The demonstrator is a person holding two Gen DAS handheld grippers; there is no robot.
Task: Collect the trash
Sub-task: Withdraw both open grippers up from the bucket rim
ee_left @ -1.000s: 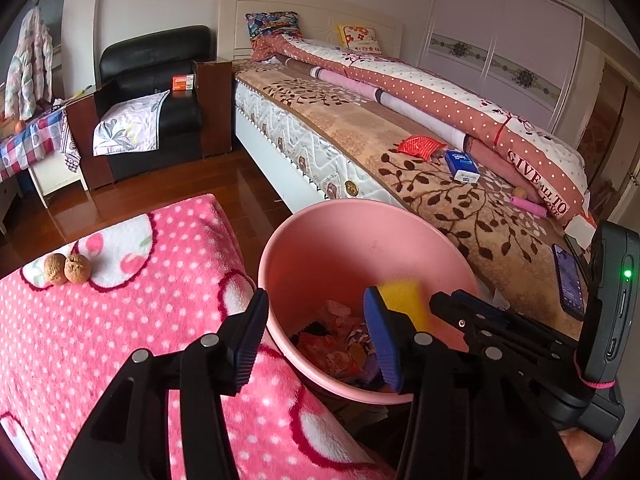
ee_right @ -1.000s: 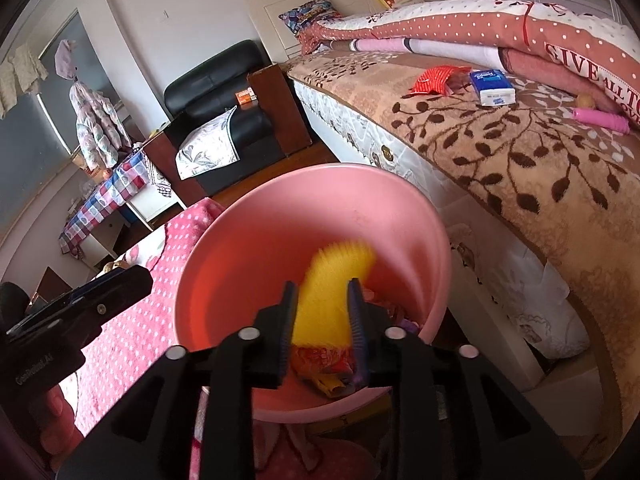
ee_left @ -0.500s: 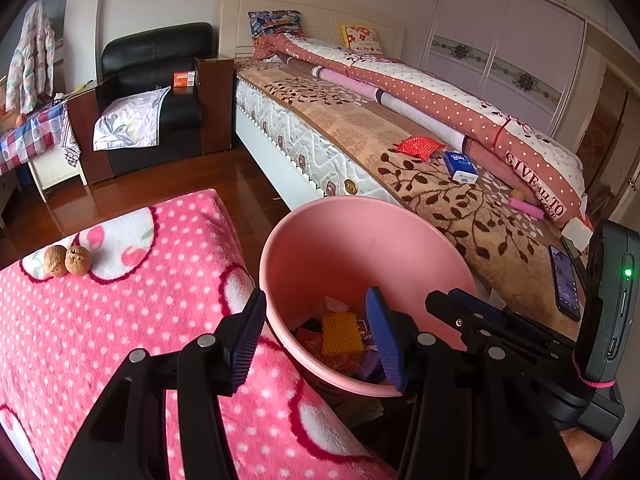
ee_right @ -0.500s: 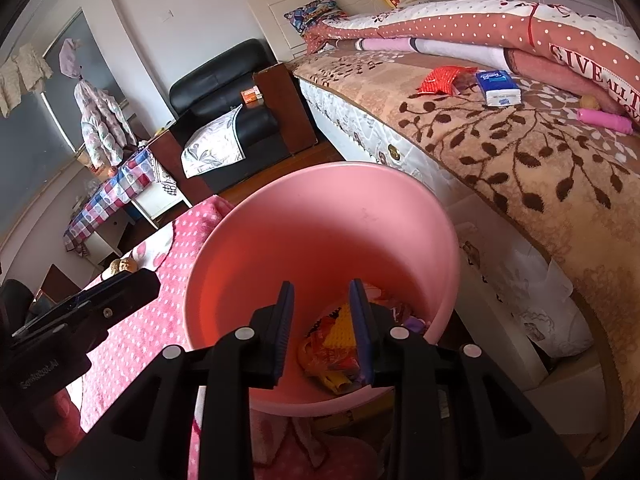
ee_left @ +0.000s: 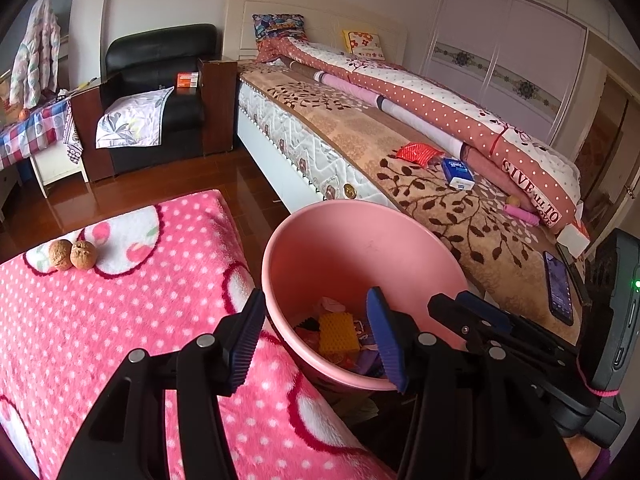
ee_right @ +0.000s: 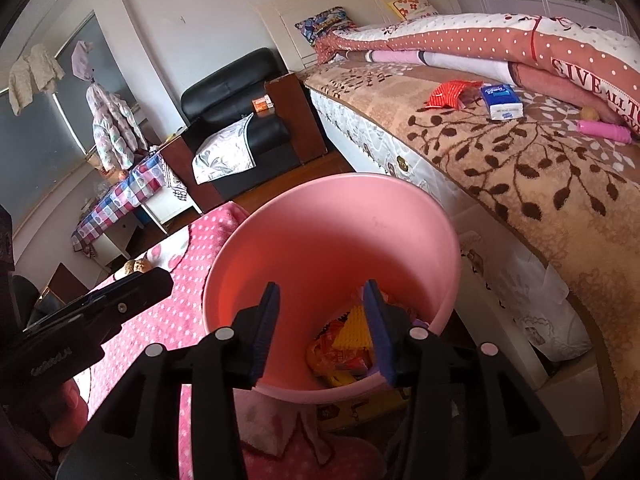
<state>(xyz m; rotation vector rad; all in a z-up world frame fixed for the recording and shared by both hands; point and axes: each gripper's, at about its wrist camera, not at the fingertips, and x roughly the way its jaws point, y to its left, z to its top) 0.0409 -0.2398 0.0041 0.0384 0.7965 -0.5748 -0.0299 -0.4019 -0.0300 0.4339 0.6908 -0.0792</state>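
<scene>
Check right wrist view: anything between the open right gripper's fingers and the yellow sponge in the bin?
Nothing. In the right wrist view the right gripper stands open above the pink bin; the yellow sponge lies on the wrappers below, with only air between.

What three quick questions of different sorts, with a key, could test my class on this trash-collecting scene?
1. True or false: the yellow sponge lies inside the pink bucket.
2. Multiple choice: the two walnuts rest on A) the bed, B) the pink dotted blanket, C) the black armchair.
3. Fill in: the right gripper hangs over the bucket with its jaws ____.

Key: 1 true; 2 B; 3 open, holding nothing.
</scene>
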